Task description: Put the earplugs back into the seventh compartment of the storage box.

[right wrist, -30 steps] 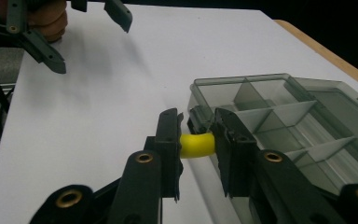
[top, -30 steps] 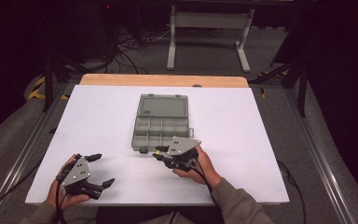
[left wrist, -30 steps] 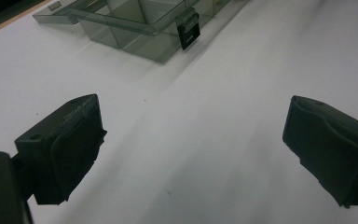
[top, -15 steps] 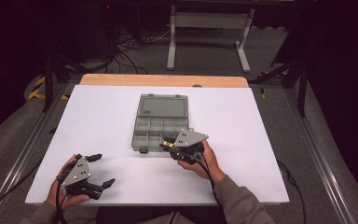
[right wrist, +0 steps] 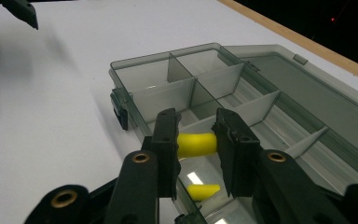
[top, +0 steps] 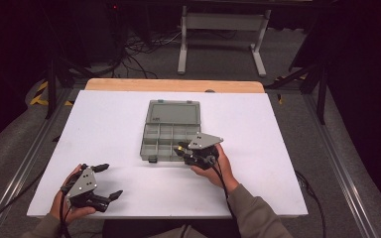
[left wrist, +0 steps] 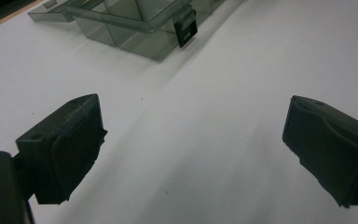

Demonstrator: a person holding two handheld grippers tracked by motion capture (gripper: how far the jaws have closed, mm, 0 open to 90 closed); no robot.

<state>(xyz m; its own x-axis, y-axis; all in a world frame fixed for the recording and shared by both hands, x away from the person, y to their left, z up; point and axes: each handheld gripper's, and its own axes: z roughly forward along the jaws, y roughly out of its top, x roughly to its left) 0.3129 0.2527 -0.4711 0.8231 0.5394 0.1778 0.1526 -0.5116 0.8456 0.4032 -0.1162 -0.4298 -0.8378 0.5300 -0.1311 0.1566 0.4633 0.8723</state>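
Note:
A grey clear-plastic organizer box (top: 171,130) lies in the middle of the white table, its lid folded open behind it. My right gripper (top: 180,149) hangs over the box's near right compartment, shut on a yellow foam earplug (right wrist: 196,145). A second yellow earplug (right wrist: 204,190) lies in the compartment below. The box's dividers (right wrist: 181,88) stand beyond the jaws. My left gripper (top: 110,181) rests near the table's front left corner, open and holding nothing. In the left gripper view its jaws (left wrist: 196,126) stand wide apart over bare table, with the box's front wall (left wrist: 135,35) and black latch (left wrist: 186,30) ahead.
The white table top (top: 104,129) ends in a wooden strip (top: 173,85) at the far edge. Beyond it, cables and a metal stand (top: 221,29) sit on the floor. One jaw of the left gripper (right wrist: 24,12) appears far off in the right gripper view.
My right gripper has shifted right and a little away from the person, from the box's front edge to above its near right compartment, with the earplug still in it. The left gripper stayed put.

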